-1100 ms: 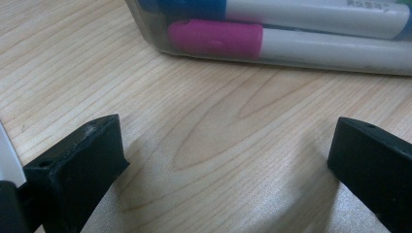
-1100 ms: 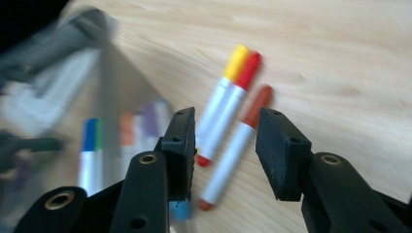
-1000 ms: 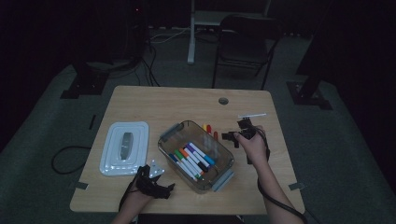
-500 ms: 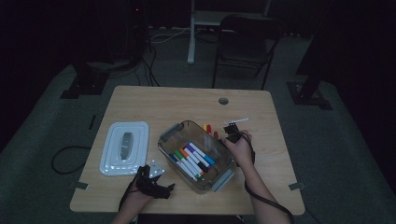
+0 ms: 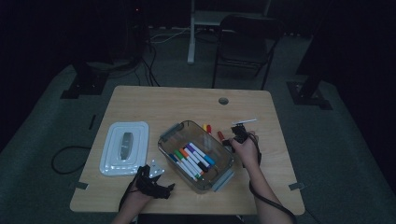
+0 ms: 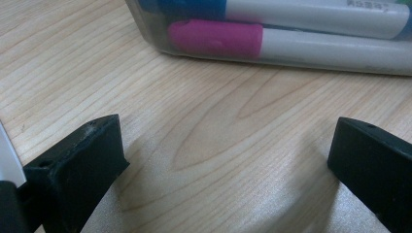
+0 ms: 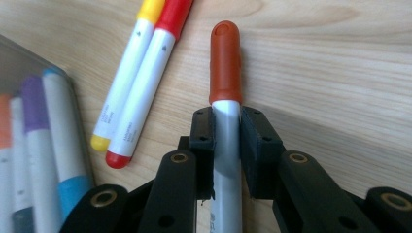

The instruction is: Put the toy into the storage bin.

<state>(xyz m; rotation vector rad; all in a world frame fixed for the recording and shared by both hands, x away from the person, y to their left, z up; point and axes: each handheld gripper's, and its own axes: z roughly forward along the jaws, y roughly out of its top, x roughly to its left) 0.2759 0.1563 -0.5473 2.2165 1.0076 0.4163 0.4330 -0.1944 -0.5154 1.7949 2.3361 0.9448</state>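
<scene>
So the right tongs [image 7: 227,128] are clamped on the orange marker [image 7: 226,63]. They've just been closing, and the pads now sit tight on the white barrel just below the cap. The marker runs straight along the tongs, cap pointing away from the hand, and it looks to be lying on the worktop [image 5: 154,102] or barely off it; I can't tell for sure.

What matters for the next bit: the bin [image 5: 196,156] with the other markers is right beside this hand, on its left in the high view, with its near wall just a short hop over. The yellow marker [image 7: 127,73] and red marker [image 7: 145,80] lie side by side between the orange one and the bin, roughly parallel to it. So I'd guess the lift has to clear those two before it swings over the rim, and the barrel probably needs turning to line up with the row already inside.

The left tongs [image 6: 228,160] are wide open with nothing in them, parked low on the worktop by the bin's other corner, near the lid [image 5: 125,147]. The right hand is clearly the one for this job.
</scene>
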